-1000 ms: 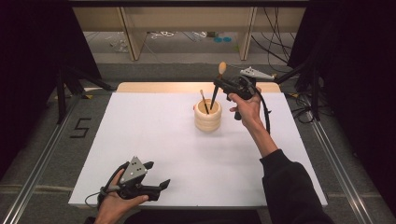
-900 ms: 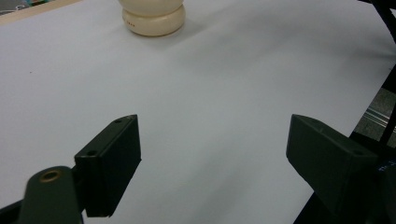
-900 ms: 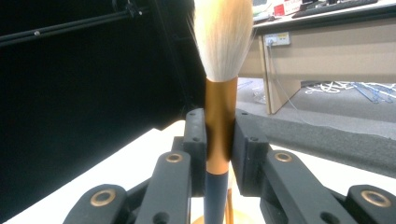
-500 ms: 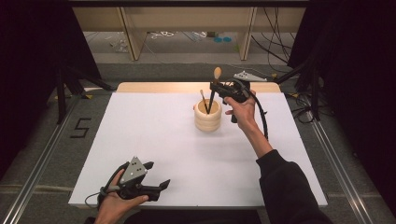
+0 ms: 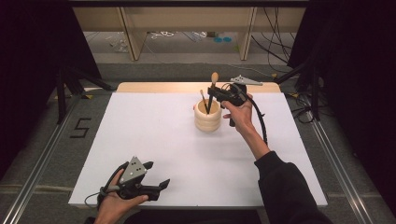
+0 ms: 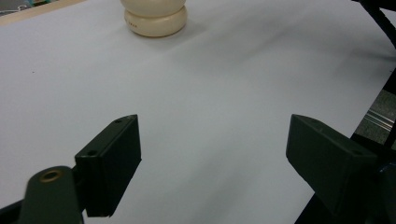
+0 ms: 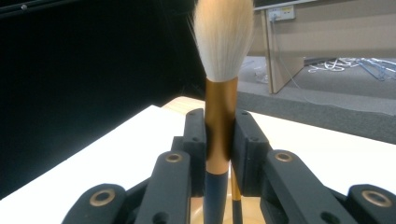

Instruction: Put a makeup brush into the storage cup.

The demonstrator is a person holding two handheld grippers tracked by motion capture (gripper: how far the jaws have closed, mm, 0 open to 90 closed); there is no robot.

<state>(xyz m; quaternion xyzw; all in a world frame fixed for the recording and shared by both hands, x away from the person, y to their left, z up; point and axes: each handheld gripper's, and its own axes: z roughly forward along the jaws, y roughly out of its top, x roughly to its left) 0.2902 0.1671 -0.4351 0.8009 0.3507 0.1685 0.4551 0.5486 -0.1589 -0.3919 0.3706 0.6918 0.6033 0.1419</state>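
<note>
My right claw (image 5: 212, 95) is clenched on a makeup brush (image 7: 221, 70), its two pads pressing the copper-coloured ferrule from either side, as the right gripper view shows. The brush stands upright, pale bristles at the top, dark handle running down below the pads. In the high view my right forearm reaches across the white tabletop (image 5: 140, 140) from the lower right, sleeve dark, wrist bent so that my right hand (image 5: 239, 112) holds the claw level at the far side. The brush's lower end dips into the mouth of the cream ribbed holder (image 5: 208, 116), which stands on the tabletop near its far edge. A second, thinner brush (image 5: 203, 99) already leans inside that holder, just beside mine.

My left claw (image 6: 212, 154) is released: both black pads stand wide apart with bare tabletop between them. In the high view it rests at the near left edge of the tabletop, cradled in my left hand (image 5: 116, 203), jaws pointing to the right, well apart from the holder.

The one piece of writing I can read is a dark figure 5 (image 5: 80, 127) on the grey floor to the left of the tabletop. There is small print on the holder's base in the left gripper view, too small to read.
</note>
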